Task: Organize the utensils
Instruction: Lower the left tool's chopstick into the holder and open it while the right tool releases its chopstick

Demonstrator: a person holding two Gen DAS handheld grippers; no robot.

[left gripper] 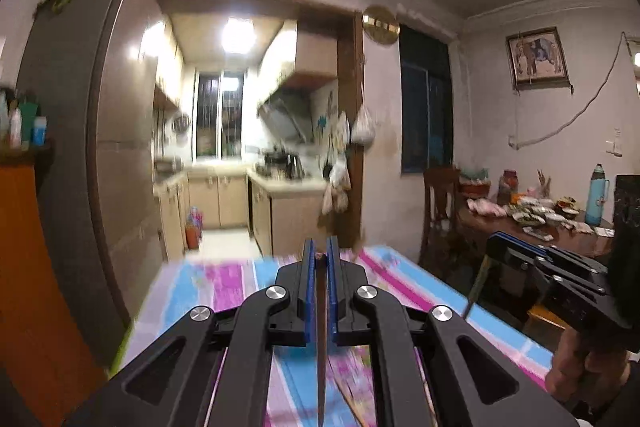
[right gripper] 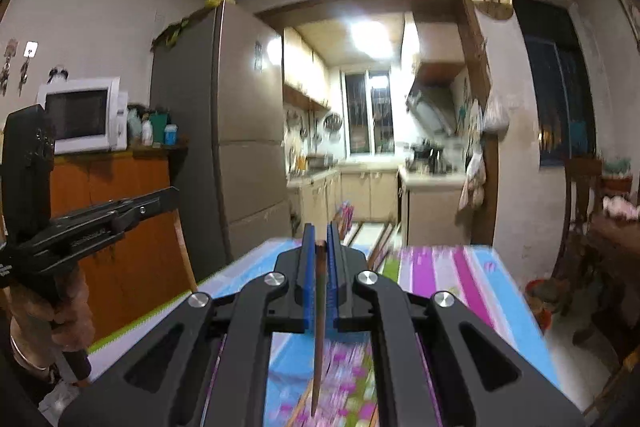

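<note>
Your left gripper (left gripper: 320, 261) is closing almost fully, blue ribbed pads pinching a thin brown wooden chopstick (left gripper: 321, 339) that is pointing back toward the camera. Your right gripper (right gripper: 320, 259) is doing the same, nearly closed on a second slim tapered wooden chopstick (right gripper: 319, 331). Both are hovering above the table in its glossy pink, blue and white striped cloth (left gripper: 236, 283). A grey fridge (right gripper: 240, 131) is standing beyond; motion blur is smearing the edges.
</note>
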